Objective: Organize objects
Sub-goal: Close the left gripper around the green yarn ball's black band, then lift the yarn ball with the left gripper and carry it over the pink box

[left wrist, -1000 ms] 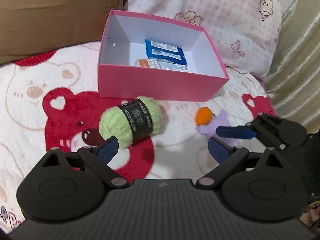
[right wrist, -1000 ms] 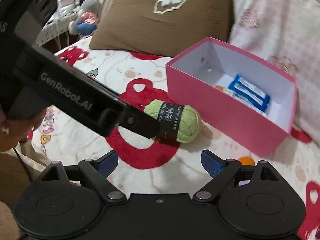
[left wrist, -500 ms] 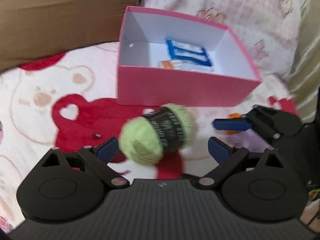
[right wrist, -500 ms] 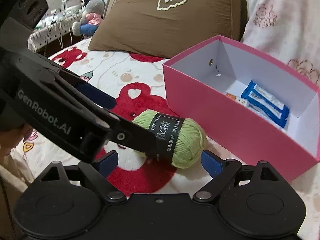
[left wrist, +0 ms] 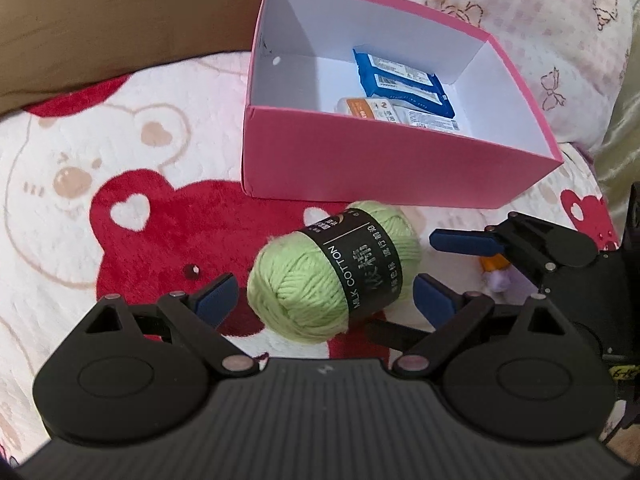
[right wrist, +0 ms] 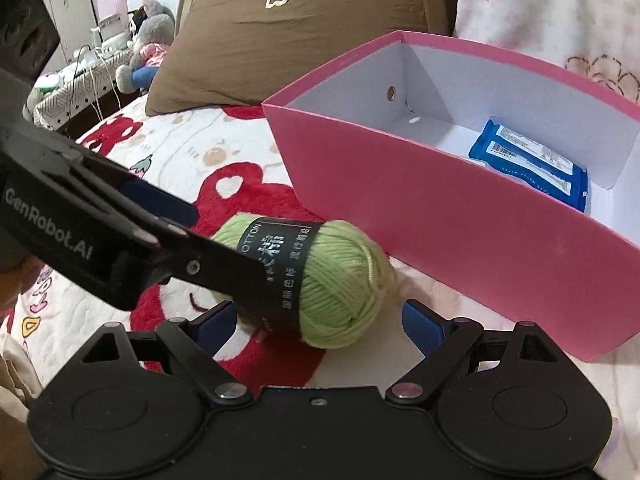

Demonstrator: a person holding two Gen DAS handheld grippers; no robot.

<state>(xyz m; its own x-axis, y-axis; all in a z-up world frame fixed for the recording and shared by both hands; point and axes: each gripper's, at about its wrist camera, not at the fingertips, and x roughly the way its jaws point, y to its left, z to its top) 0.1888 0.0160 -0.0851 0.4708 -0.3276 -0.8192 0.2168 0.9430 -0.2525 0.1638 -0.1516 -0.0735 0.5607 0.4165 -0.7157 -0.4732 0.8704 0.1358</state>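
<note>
The left claw (left wrist: 324, 292) is spread wide, with the green yarn ball (left wrist: 336, 270) lying on the bed blanket (left wrist: 120, 168) between its blue pads, apparently not pinched. The right claw (right wrist: 316, 320) is also wide open, the same yarn just ahead of its fingertips. Beyond both claws sits the pink box (left wrist: 392, 176), holding blue packets (left wrist: 400, 80). A small orange-and-purple toy (left wrist: 496, 270) lies right of the left claw.

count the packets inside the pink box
2: a blue packet toward the far right of the pink box, and a white-and-orange packet in front of it. The near wall may hide more.
</note>
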